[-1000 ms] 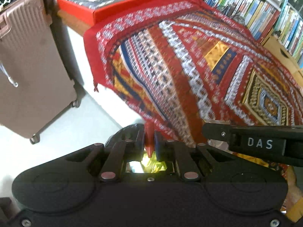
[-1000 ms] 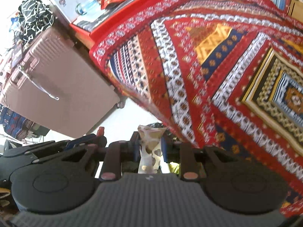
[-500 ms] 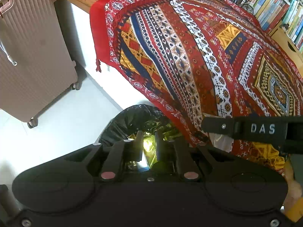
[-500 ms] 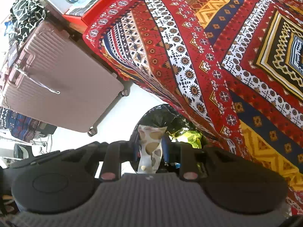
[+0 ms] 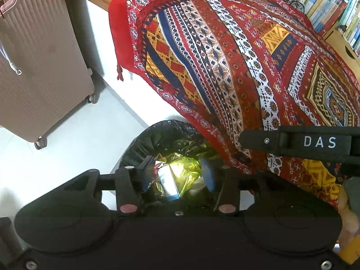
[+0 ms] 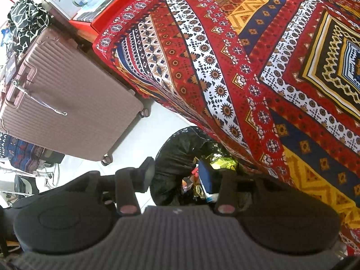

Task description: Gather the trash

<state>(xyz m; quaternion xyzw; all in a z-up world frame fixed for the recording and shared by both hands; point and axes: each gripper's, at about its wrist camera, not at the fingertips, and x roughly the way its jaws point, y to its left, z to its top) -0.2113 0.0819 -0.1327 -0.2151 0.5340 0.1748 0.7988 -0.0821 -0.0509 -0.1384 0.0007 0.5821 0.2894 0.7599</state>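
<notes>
Bin (image 5: 144, 144) half hidden under cloth (image 5: 225, 67) (contents jumbled, unclear).

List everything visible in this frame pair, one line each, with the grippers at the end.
Black-lined trash bin: one, black, on the floor beside the draped table edge.
Crumpled gold foil wrapper: one, yellow-gold, inside the bin.
Small white-and-blue carton: one, inside the bin.
Patterned red tablecloth: one, red, blue, yellow, white, covering the table.
Ribbed pink suitcase: one, dusty pink, on the floor, left.
Bookshelf: one, multicoloured spines, upper right.
Left gripper: black, open over the bin.
Right gripper: black, open over the bin.
</notes>
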